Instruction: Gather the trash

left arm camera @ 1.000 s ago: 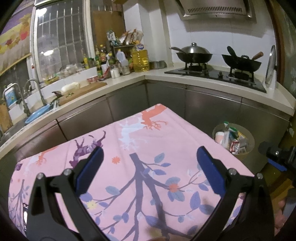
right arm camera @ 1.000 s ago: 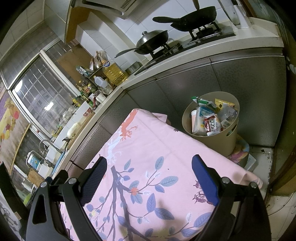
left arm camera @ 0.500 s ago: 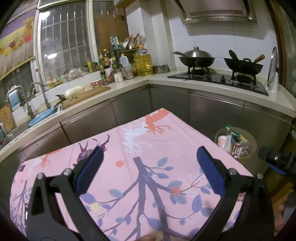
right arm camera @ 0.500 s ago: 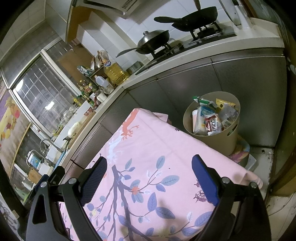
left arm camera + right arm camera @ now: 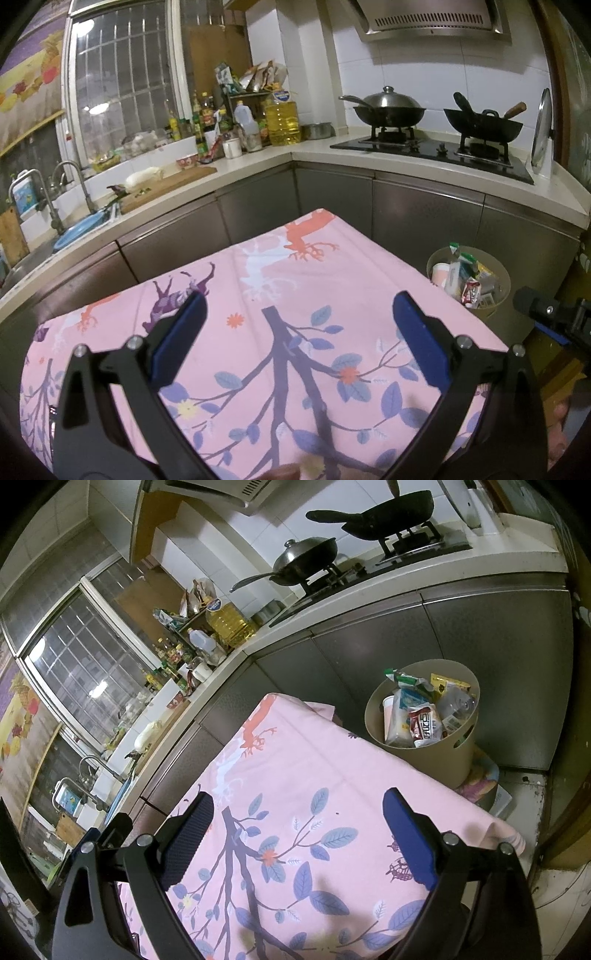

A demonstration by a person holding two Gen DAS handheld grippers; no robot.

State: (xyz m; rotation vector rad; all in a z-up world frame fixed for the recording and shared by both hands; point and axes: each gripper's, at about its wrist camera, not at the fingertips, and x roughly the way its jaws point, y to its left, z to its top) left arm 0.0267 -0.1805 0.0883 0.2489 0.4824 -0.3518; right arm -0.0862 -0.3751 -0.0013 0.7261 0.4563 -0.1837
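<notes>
Both grippers — left, right — jaws wide apart, holding nothing, above pink cloth on bench. Trash sits piled in beige bin on the floor, far right of bench.

Both wrist views above pink tablecloth, facing stove counter, sharing trash bin
</notes>
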